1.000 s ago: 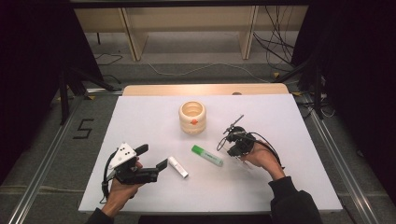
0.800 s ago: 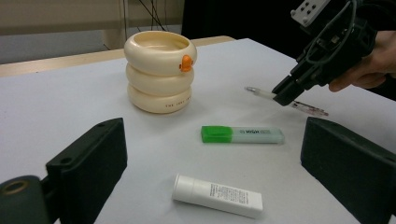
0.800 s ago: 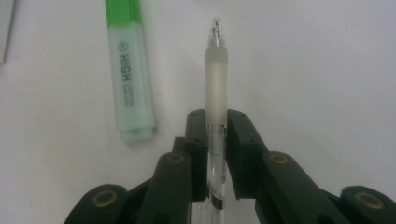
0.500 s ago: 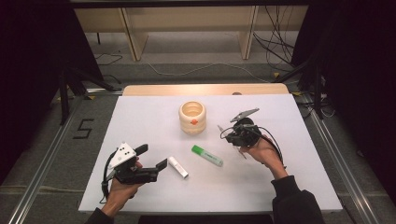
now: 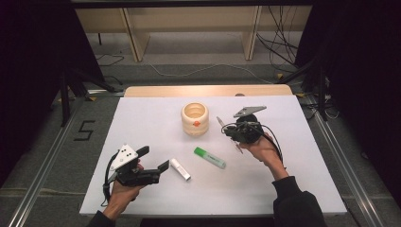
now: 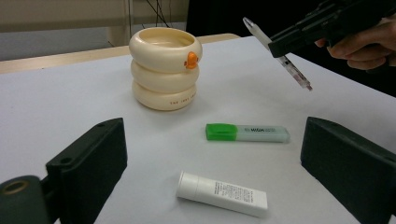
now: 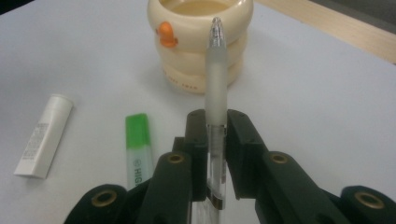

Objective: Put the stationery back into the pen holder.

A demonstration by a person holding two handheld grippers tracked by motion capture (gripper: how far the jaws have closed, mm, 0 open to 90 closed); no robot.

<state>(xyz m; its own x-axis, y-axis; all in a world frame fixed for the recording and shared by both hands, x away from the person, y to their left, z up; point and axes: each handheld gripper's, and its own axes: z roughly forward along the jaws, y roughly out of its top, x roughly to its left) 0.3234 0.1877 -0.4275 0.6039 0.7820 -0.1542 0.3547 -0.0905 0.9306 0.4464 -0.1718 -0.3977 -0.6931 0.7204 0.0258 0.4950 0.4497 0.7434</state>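
A cream ringed cup [image 5: 195, 118] with an orange beak stands at the table's middle back. My right gripper [image 5: 232, 132] hangs just right of it, shut on a clear pen [image 7: 216, 70] that points toward the cup [image 7: 203, 42]. The pen [image 6: 280, 58] is lifted off the table and tilted. A green highlighter [image 5: 209, 157] and a white tube [image 5: 180, 169] lie flat in front of the cup. My left gripper [image 5: 153, 158] is open, low at the front left, with its fingers [image 6: 93, 158] facing the tube [image 6: 222, 193] and highlighter [image 6: 247, 133].
The white table top [image 5: 142, 118] ends at a wooden strip [image 5: 208, 90] along the back. Beyond it are shelf legs and cables on the floor. Metal rails run along both sides of the table.
My right gripper has lifted the pen off the table and carried it back and a little right, level with the cup. The left gripper has stayed put.
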